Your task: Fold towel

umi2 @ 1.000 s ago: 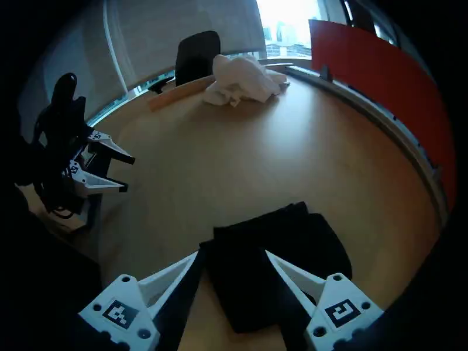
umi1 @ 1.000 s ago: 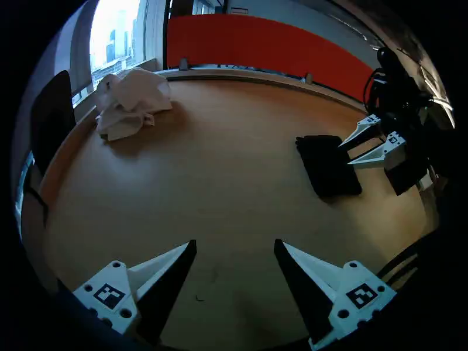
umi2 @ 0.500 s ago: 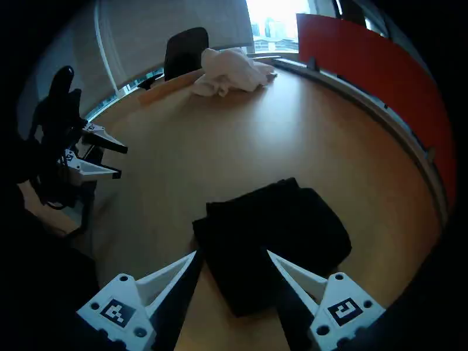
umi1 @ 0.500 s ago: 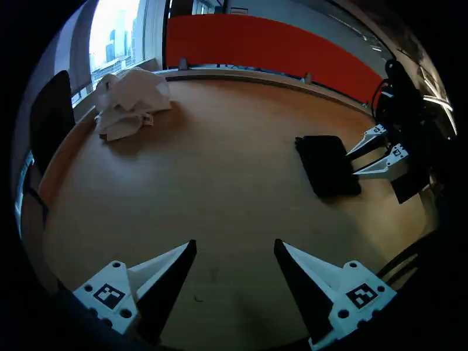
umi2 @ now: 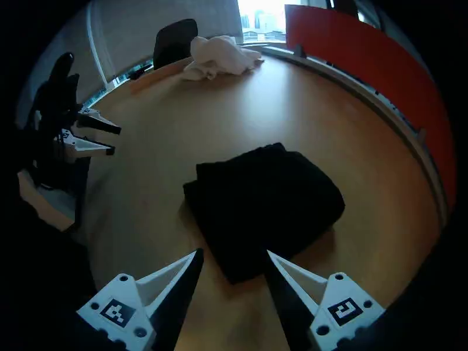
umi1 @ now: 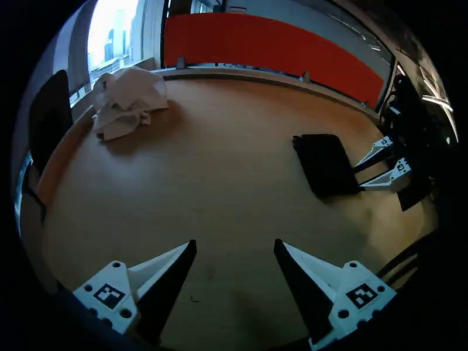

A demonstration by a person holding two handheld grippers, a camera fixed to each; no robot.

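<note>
Backing off, the right claw [umi2: 234, 253] had pulled clear of the folded black towel [umi2: 263, 199], wide and empty. Towel lay flat on the worktop's [umi2: 175, 117] right side. Left claw [umi1: 234, 243] stayed wide, holding nothing. Fold looked done to me.

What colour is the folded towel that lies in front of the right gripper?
Black. The folded towel shows best in the right gripper view.

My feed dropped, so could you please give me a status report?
Left gripper open, empty. Right gripper open, at near edge of folded black fabric towel. Crumpled white cloths far off, no obstruction.
</note>
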